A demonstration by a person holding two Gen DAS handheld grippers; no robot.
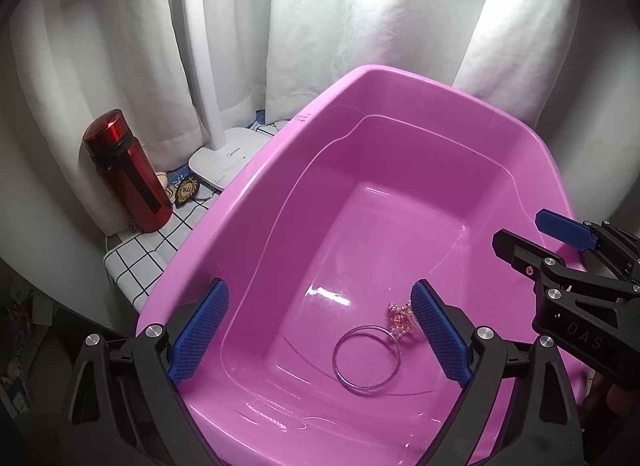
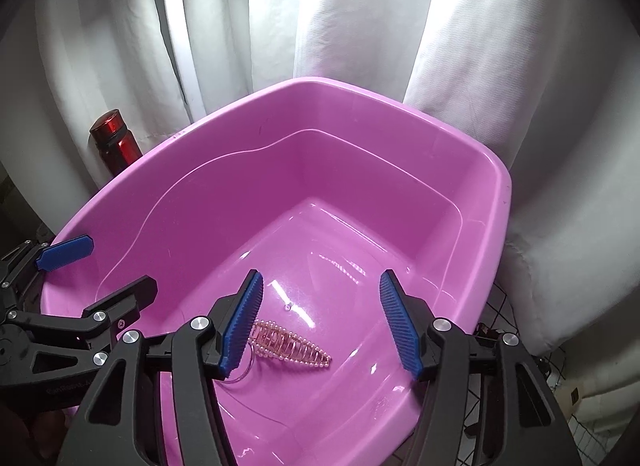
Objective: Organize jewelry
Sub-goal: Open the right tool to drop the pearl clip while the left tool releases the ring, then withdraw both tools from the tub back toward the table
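Observation:
A pink plastic tub (image 1: 256,201) fills both views. On its floor lie a thin silver bangle (image 1: 367,358) and a rose-gold pearl hair clip (image 1: 402,318), touching each other. In the right wrist view the hair clip (image 2: 294,346) lies between the fingers and the bangle (image 2: 244,372) is mostly hidden behind the left finger. My left gripper (image 1: 318,334) is open and empty above the tub's near end. My right gripper (image 2: 320,322) is open and empty above the clip; it also shows in the left wrist view (image 1: 532,240) at the right.
A red bottle (image 1: 126,171) stands left of the tub on a white grid-pattern cloth (image 1: 136,262). A white lamp base (image 1: 226,157) and a small badge (image 1: 186,189) lie behind it. White curtains (image 1: 360,25) hang close behind the tub.

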